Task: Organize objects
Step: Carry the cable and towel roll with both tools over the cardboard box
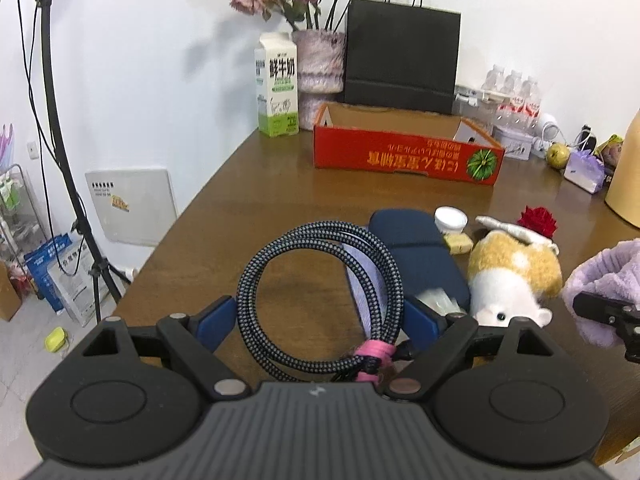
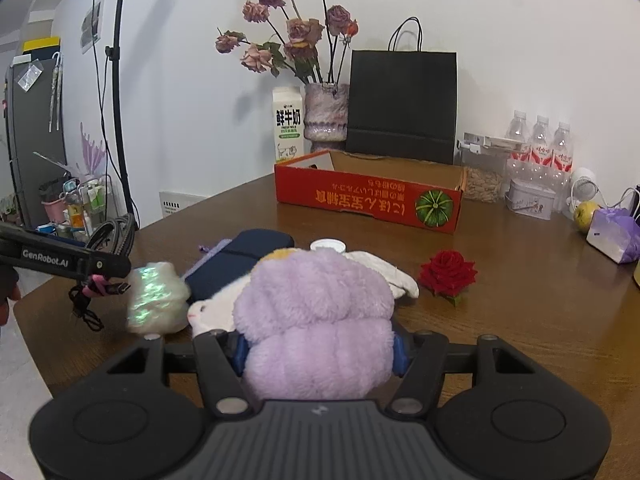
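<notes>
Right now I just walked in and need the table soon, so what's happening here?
A person is tidying the wooden table with a claw in each hand. The left claw holds a coiled braided cable across its wide-set fingers; the right claw is closed on a fluffy purple cloth. A plush toy, navy pouch and red rose lie on the table. The red cardboard box at the back looks empty.

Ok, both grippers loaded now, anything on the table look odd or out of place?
Nothing spilled or broken. The red box sits with its print upside down from here and looks empty. The plush toy lies tipped over beside the navy pouch, with a loose red rose nearby. The vase flowers are wilted.
</notes>
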The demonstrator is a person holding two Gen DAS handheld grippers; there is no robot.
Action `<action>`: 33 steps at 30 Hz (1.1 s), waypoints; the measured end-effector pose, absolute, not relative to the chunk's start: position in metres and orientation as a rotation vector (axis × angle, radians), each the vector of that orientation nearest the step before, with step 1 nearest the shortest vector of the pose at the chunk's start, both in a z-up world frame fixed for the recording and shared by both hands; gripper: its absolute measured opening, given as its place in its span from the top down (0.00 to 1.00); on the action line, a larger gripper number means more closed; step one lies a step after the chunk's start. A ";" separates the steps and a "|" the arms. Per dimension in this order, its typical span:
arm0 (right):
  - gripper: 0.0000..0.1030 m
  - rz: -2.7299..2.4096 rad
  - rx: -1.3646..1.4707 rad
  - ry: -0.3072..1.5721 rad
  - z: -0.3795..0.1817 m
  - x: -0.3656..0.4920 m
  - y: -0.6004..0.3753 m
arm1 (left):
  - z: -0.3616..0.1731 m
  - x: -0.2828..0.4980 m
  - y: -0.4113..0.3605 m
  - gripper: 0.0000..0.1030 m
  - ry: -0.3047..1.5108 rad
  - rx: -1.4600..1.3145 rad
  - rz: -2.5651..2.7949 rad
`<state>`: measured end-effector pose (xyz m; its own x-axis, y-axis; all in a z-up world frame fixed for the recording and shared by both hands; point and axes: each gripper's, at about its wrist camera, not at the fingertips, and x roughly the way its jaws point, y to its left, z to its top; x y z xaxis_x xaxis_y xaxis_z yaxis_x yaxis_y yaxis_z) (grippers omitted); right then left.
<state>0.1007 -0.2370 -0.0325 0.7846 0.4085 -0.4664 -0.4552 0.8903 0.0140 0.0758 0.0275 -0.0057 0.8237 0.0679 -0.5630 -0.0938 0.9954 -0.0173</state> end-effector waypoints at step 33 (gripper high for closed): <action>0.41 0.430 -0.088 0.379 0.019 0.154 -0.214 | 0.051 0.150 0.005 0.14 0.502 -0.022 -0.038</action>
